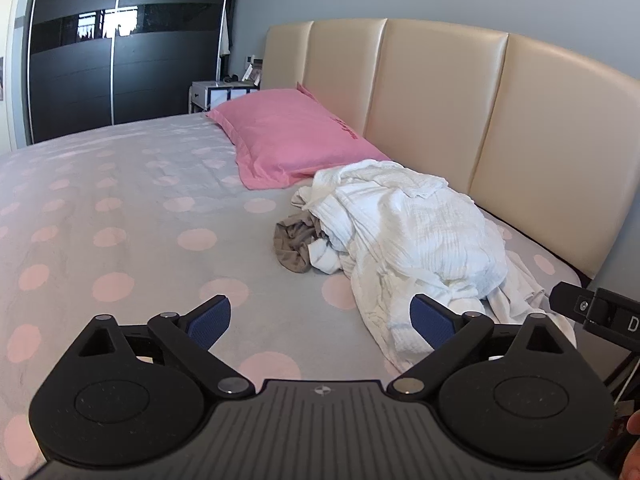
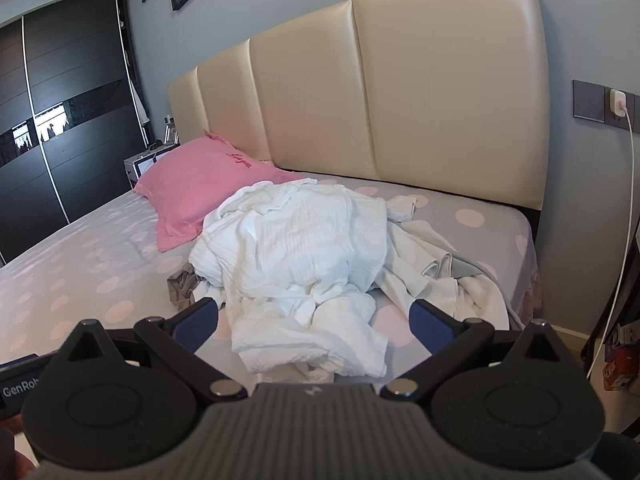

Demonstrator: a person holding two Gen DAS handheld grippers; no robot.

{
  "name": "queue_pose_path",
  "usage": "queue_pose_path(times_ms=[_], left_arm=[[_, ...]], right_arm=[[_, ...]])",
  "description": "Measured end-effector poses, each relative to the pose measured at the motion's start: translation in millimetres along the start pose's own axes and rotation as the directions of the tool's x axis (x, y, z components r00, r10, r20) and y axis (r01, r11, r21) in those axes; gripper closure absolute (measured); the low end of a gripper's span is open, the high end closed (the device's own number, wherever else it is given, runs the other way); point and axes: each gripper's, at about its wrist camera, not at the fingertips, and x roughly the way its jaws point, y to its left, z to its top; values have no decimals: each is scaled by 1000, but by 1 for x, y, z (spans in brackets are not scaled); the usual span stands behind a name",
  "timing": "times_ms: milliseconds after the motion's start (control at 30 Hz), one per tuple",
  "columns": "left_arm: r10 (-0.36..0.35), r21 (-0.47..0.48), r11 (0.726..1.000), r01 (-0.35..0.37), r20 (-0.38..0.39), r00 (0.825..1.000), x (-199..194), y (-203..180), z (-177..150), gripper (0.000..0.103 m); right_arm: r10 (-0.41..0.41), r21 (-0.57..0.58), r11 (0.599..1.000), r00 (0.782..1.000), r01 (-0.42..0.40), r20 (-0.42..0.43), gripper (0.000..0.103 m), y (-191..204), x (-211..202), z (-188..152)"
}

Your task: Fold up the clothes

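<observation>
Two claws wide apart: left claw | right claw | "GenRo" label

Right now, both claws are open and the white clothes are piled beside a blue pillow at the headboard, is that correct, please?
Not quite: the pillow is pink, not blue, as the right wrist view shows. The rest holds: left claw and right claw open, white clothes beside it.
</observation>
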Motion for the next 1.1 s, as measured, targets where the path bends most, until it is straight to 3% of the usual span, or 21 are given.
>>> queue_pose_path(times_ms=[133,367,500,567,1100], left_arm=[[25,-1,1000,-25,-9,1000,-3,-2,-2,6],[-58,-62,997,54,-69,996,1,3,-7,6],[-10,-81,997,2,-105,994,6,2,-10,6],[-34,-86,996,24,-115,993,8,3,-11,6],[-34,6,999,34,-25,999,-4,-8,-10,12]], right_arm=[[-5,1,1000,1000,5,21,1,0,-3,0],[-13,2,1000,998,13,57,1,1,-8,-1],[-13,-6,1000,997,13,70,1,3,-10,-2],[-14,-9,1000,997,15,71,1,4,-11,-2],[6,-6,1000,999,-5,47,1,2,-5,-3]])
